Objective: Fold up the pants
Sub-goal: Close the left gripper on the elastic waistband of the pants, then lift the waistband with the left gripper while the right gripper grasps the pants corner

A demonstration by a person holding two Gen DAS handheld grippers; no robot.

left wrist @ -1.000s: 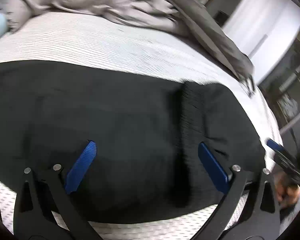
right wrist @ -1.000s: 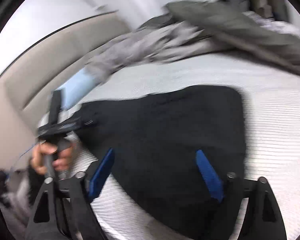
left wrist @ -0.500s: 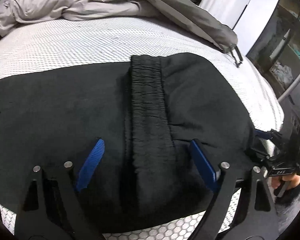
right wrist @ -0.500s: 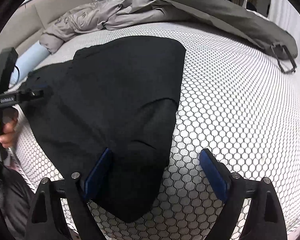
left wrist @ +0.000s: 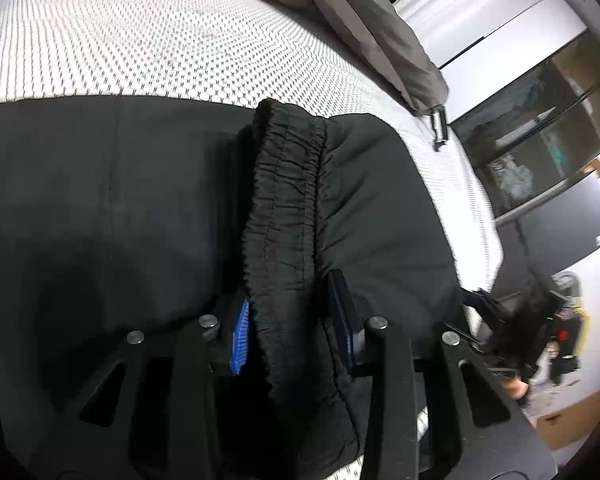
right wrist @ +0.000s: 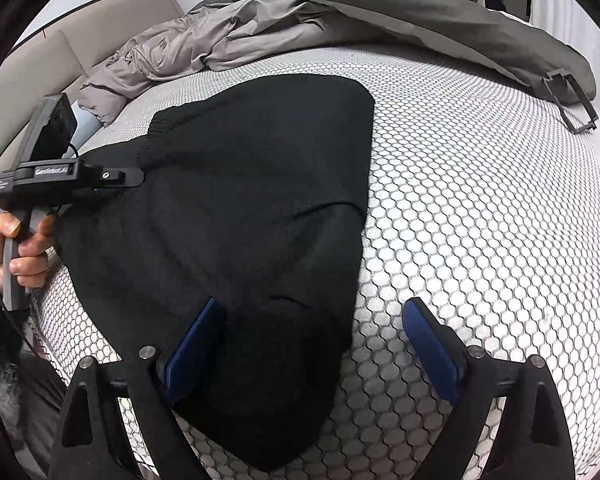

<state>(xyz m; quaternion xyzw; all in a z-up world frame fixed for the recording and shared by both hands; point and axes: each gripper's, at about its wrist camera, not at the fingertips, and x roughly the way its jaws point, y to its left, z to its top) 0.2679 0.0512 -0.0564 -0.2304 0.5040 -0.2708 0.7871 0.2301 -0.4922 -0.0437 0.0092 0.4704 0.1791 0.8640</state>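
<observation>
Black pants (right wrist: pixel 252 200) lie folded on a white honeycomb-mesh mattress (right wrist: pixel 480 220). In the left wrist view the gathered elastic waistband (left wrist: pixel 288 208) runs toward the camera. My left gripper (left wrist: pixel 292 328) is shut on the waistband's near end, blue pads pressing each side. It also shows in the right wrist view (right wrist: pixel 112 178) at the pants' left edge. My right gripper (right wrist: pixel 316 340) is open, straddling the near right edge of the pants just above the mattress. Its left finger is over the cloth, its right finger over bare mesh.
A crumpled grey duvet (right wrist: pixel 260 28) lies along the far side of the bed. A grey cover with a buckle strap (right wrist: pixel 572 100) hangs at the far right. A beige headboard (right wrist: pixel 32 64) is at left. White wall and dark shelves (left wrist: pixel 540 128) stand beyond the mattress edge.
My left gripper moved in on the waistband and closed on it. My right gripper stayed open and kept almost the same place at the pants' edge.
</observation>
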